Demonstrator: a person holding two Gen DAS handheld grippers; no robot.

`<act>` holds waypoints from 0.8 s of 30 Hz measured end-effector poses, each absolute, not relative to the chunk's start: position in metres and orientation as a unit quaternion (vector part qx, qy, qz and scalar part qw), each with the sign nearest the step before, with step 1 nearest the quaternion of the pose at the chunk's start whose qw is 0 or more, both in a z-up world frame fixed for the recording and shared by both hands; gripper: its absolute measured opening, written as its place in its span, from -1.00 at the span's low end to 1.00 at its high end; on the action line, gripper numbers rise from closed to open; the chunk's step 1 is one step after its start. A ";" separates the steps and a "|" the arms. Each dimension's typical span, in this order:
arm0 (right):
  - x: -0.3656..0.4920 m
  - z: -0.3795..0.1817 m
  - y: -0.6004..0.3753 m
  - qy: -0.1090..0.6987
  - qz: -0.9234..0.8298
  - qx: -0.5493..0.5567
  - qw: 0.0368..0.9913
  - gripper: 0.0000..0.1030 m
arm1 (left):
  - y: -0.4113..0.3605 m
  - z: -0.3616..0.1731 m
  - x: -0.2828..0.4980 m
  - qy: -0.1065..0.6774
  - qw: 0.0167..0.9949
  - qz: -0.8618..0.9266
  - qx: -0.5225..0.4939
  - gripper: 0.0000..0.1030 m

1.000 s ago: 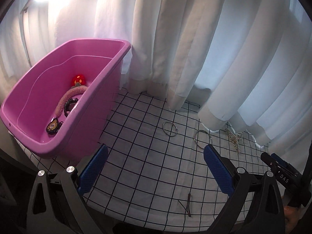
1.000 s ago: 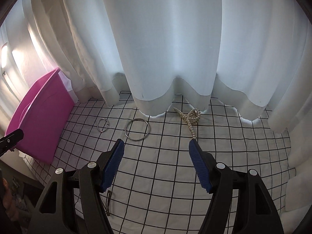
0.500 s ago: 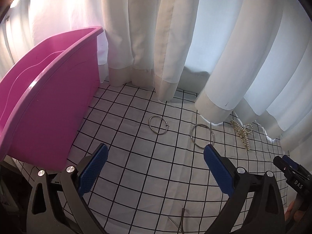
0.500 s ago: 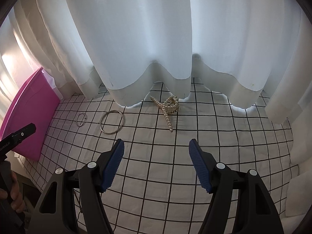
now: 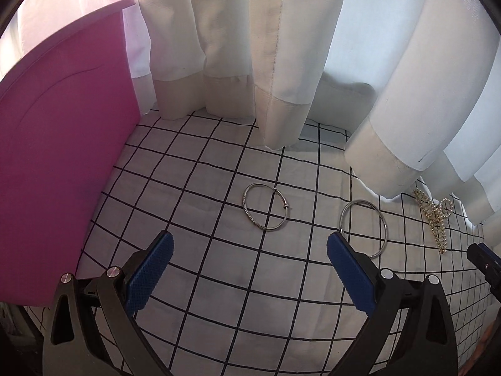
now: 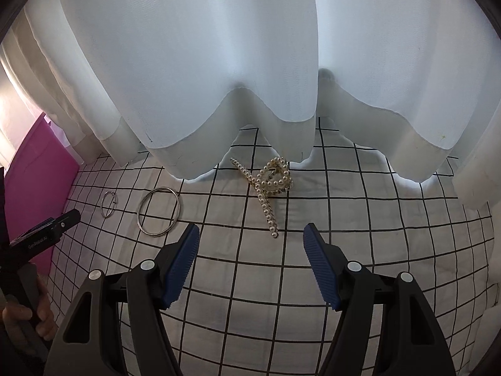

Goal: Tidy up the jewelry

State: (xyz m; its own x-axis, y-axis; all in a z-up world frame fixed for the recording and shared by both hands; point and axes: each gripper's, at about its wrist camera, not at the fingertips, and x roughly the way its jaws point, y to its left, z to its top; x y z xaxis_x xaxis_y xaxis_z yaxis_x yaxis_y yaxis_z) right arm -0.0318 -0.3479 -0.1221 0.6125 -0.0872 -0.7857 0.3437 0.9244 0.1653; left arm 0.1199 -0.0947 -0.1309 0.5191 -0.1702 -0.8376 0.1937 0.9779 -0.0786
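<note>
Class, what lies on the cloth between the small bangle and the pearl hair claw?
The large bangle lies between the small bangle and the pearl hair claw, clearest in the right wrist view.

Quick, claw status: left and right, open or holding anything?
Left claw: open, empty, above the small bangle.
Right claw: open, empty, near the pearl clip.

Left hand-held gripper (image 5: 249,264): jaws wide apart, nothing between the blue pads (image 5: 149,272), angled down. Right hand-held gripper (image 6: 251,255): same, jaws spread, nothing held, tilted down. Person's left hand (image 6: 29,316) wraps the left handle.
</note>
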 end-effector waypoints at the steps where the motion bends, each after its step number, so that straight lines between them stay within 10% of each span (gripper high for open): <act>1: -0.028 -0.125 -0.349 0.425 -0.122 0.152 0.884 0.28 | -0.096 -0.135 0.125 0.483 0.869 -0.104 0.013 0.87; 24: 0.017 -0.168 -0.372 0.461 -0.163 0.158 0.858 0.28 | -0.104 -0.185 0.177 0.508 0.855 -0.096 0.043 0.87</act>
